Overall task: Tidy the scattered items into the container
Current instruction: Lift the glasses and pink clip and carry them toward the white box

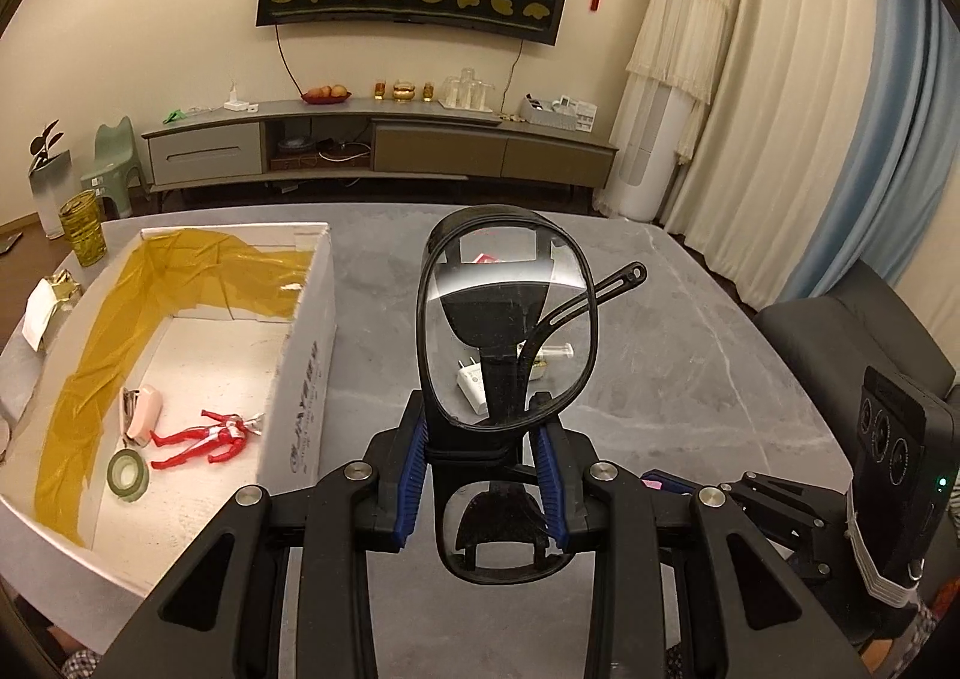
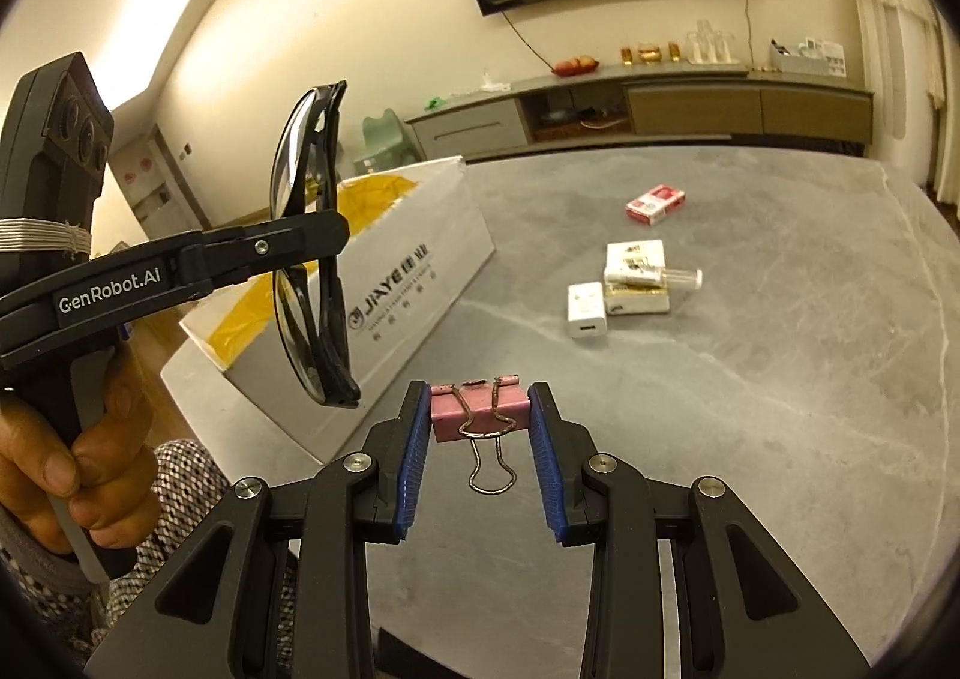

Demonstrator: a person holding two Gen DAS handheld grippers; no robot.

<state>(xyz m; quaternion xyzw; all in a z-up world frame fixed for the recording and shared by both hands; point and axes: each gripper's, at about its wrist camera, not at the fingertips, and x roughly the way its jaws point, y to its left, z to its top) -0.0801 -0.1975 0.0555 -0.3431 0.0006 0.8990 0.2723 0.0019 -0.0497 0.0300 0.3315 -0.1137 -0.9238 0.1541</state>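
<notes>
Left gripper [image 1: 485, 442]: clenched on a pair of black glasses [image 1: 507, 319], gripped low on the frame between the blue pads [image 1: 414, 475]. The glasses are held upright, one lens above the fingertips, one below, a temple arm sticking out to the right. Gripped at the frame's middle, probably so the lenses stay off the pads. Seen from the right wrist view, the left gripper is held level and raised off the table, with the person's hand [image 2: 72, 457] wrapped round its handle.

Right gripper [image 2: 480, 415]: clenched on a pink binder clip [image 2: 480, 412], pinched across its body, wire handles hanging back toward the camera. It is carried clear of the grey table [image 2: 750, 439], pointed forward and slightly down.

Container: white cardboard box [image 1: 300, 379], just left of the left gripper and ahead-left of the right one, open top, yellow film lining. Already inside it: a red toy figure [image 1: 204, 436], a pink stapler [image 1: 141, 415], a tape roll [image 1: 127, 475].

Further ahead of the right gripper, still on the table: a white charger [image 2: 585, 310], touching a white and gold carton [image 2: 636, 277] with a small clear vial [image 2: 681, 277] lying on it; beyond, a red and white pack [image 2: 655, 203].

Judged: both loads ready for the box; the rest not yet collected.
</notes>
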